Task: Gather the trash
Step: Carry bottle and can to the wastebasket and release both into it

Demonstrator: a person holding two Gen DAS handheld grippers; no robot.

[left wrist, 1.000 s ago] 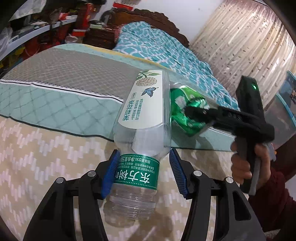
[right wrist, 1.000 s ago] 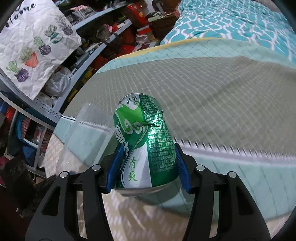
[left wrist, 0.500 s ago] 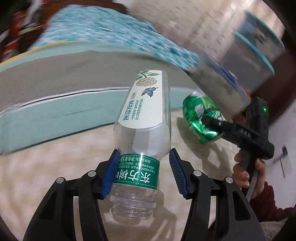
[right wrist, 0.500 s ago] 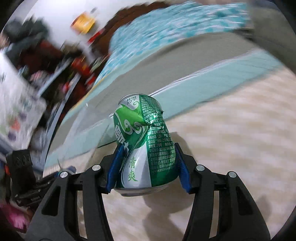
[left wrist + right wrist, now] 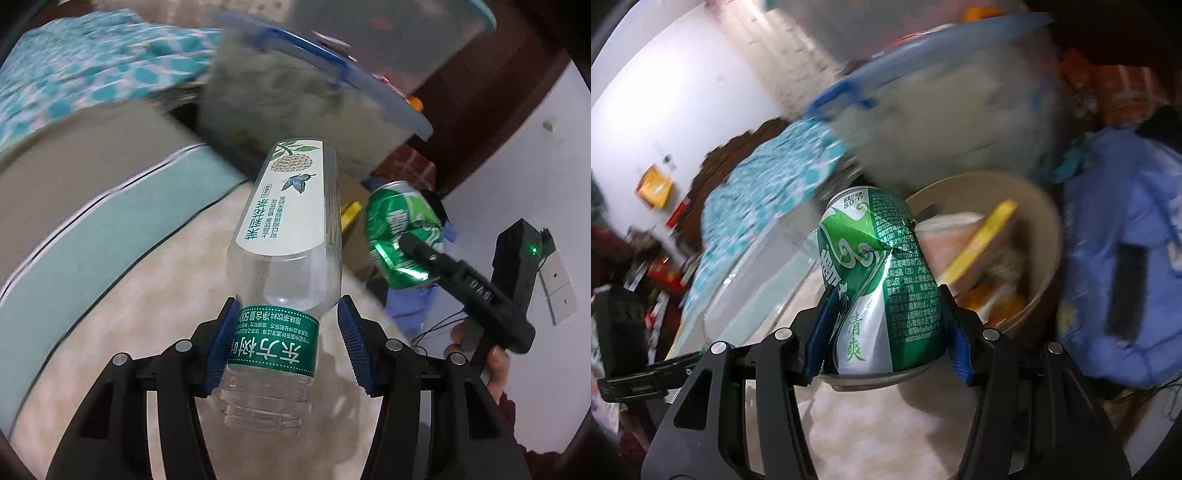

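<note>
Jaws of the left gripper [image 5: 284, 345] were clamped on the green neck band of an empty clear bottle [image 5: 286, 258], blue pads [image 5: 221, 343] pressing both sides, the open mouth toward the camera and the base pointing away. The right gripper [image 5: 886, 328] was clenched on a dented green can [image 5: 882, 280], its pads against the lower body and its creased upper half jutting forward. Seen from the left wrist, the can [image 5: 402, 240] hung just beside the bottle, slightly farther right, with the person's hand [image 5: 480, 347] on the black handle below it.

Beyond the can stood a round beige bin [image 5: 1045, 236], already holding a yellow-edged packet [image 5: 982, 240] and other wrappers; it lay ahead and to the right of the can, not yet under it. A blue bag [image 5: 1123, 251] sat just right of the bin, a lidded plastic tub [image 5: 945, 122] behind it, and the bed [image 5: 81, 206] to the left. The backgrounds were smeared with motion.

Judging by this, the step was carrying both pieces to the bin. To do it well, each gripper should stop squarely over the bin's mouth before letting go, the can first since it was nearer, and low enough that neither piece bounces off the rim or lands on the bag.
</note>
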